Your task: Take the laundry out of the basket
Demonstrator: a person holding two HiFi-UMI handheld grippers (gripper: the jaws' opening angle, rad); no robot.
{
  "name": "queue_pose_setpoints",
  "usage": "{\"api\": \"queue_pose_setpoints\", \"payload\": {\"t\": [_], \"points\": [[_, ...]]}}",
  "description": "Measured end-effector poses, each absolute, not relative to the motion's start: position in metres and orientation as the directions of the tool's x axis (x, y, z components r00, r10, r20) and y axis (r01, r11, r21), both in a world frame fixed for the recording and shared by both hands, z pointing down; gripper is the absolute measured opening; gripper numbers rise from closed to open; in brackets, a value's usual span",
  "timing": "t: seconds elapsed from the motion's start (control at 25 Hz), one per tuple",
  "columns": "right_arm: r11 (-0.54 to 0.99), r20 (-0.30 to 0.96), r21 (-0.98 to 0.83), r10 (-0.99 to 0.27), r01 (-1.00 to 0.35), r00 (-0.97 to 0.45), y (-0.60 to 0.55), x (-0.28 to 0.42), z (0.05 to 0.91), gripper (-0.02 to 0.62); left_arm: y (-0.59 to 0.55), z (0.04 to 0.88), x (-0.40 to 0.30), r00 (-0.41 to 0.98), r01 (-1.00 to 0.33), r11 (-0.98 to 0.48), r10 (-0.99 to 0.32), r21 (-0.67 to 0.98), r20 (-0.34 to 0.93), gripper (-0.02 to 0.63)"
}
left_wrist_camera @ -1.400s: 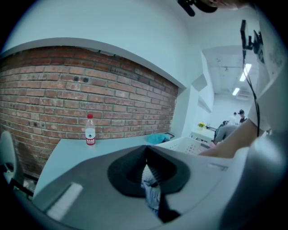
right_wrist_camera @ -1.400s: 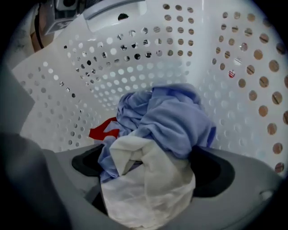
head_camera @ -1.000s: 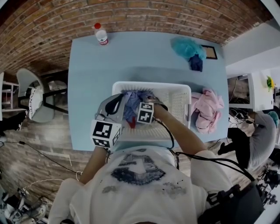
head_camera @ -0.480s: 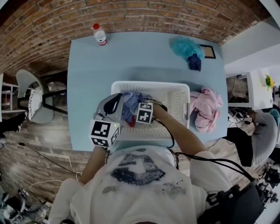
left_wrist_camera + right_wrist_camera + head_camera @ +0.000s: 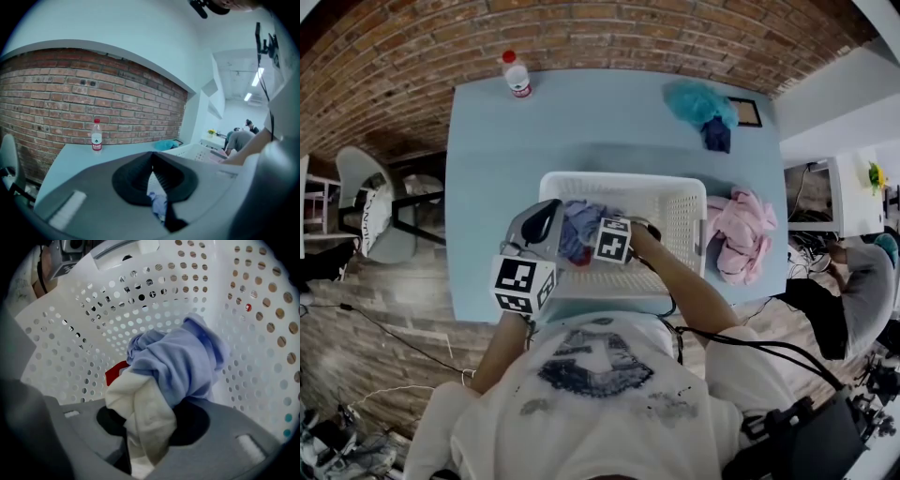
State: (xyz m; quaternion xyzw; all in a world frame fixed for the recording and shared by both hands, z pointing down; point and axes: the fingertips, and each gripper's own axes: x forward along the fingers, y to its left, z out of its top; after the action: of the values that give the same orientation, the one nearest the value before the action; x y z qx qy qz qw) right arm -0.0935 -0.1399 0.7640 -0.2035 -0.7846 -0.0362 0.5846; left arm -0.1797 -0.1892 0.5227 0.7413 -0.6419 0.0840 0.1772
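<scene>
White cloth (image 5: 140, 404), btwn closing R claw (image 5: 152, 432), in basket (image 5: 140, 310)

1. The basket (image 5: 682, 216) walls are enclosing the laundry (image 5: 578, 223); only the open top is giving access.
2. Bare counter (image 5: 600, 117) is lying open behind the basket, between the bottle (image 5: 517, 75) and the teal cloth (image 5: 698, 101).
3. The pink garments (image 5: 741, 230) are blocking the counter right of the basket.
</scene>
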Motion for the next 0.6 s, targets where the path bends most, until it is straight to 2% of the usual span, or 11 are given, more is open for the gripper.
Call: {"api": "queue_pose_setpoints", "payload": {"t": [0.28,0.6], "points": [[0.932,0.925,-0.191,0.276,0.307,-0.26,-0.145,-0.092,0.75,0.187,-0.185,0.517,-0.18,0.157,-0.983,-0.114,-0.926,0.144,0.344,-0.009],[0.968,0.896,-0.165,0.227,0.188,-0.382,-0.166,-0.095,0.713,0.187,-0.177,0.511,-0.174,0.167,-0.982,-0.128,-0.928,0.137,0.332,-0.009]]}}
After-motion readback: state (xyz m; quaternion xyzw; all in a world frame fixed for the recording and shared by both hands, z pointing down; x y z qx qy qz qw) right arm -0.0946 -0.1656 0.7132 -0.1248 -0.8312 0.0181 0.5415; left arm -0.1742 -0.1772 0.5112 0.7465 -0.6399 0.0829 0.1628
